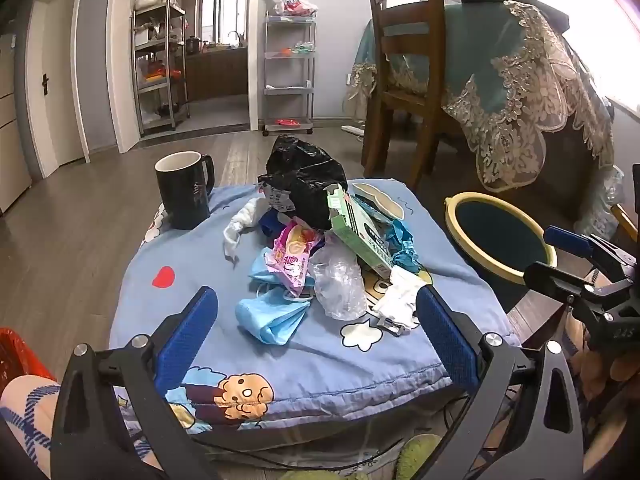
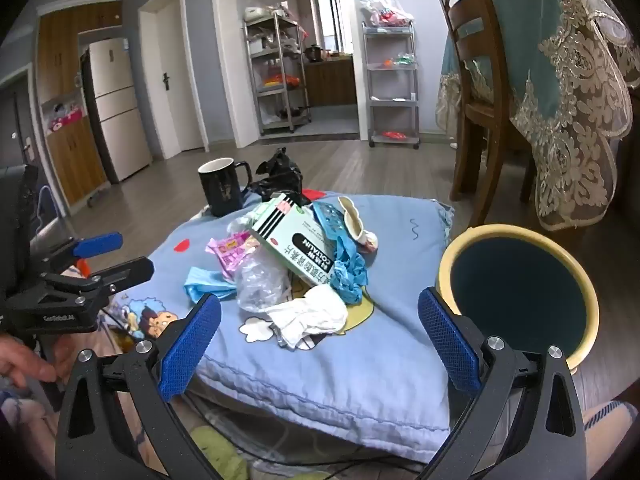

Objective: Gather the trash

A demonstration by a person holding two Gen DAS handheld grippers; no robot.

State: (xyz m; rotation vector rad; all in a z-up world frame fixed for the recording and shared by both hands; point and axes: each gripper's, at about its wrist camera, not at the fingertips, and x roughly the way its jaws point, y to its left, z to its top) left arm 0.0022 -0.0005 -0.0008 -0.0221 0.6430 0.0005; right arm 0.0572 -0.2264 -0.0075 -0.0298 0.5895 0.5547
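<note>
A heap of trash lies on a blue cartoon-print cushion (image 1: 280, 360): a green medicine box (image 1: 356, 228) (image 2: 296, 244), a pink wrapper (image 1: 294, 254) (image 2: 230, 254), a blue face mask (image 1: 272, 314) (image 2: 206, 282), clear crumpled plastic (image 1: 340, 284) (image 2: 260, 280), white tissue (image 1: 398, 300) (image 2: 310, 314) and a black plastic bag (image 1: 306, 178) (image 2: 280, 176). My left gripper (image 1: 316, 326) stands open just short of the heap, nothing between its blue pads. My right gripper (image 2: 320, 330) is open too, its pads either side of the white tissue, above the cushion. A yellow-rimmed bin (image 1: 500, 232) (image 2: 520, 292) stands at the cushion's right.
A black mug (image 1: 185, 190) (image 2: 222, 190) stands on the cushion's far left corner. A wooden chair (image 1: 404, 72) and a table with a lace-edged teal cloth (image 1: 520, 92) are at the right. Wire shelves (image 1: 160, 68) and a rolling cart (image 1: 290, 68) stand at the back. A hand (image 2: 24, 364) shows at left.
</note>
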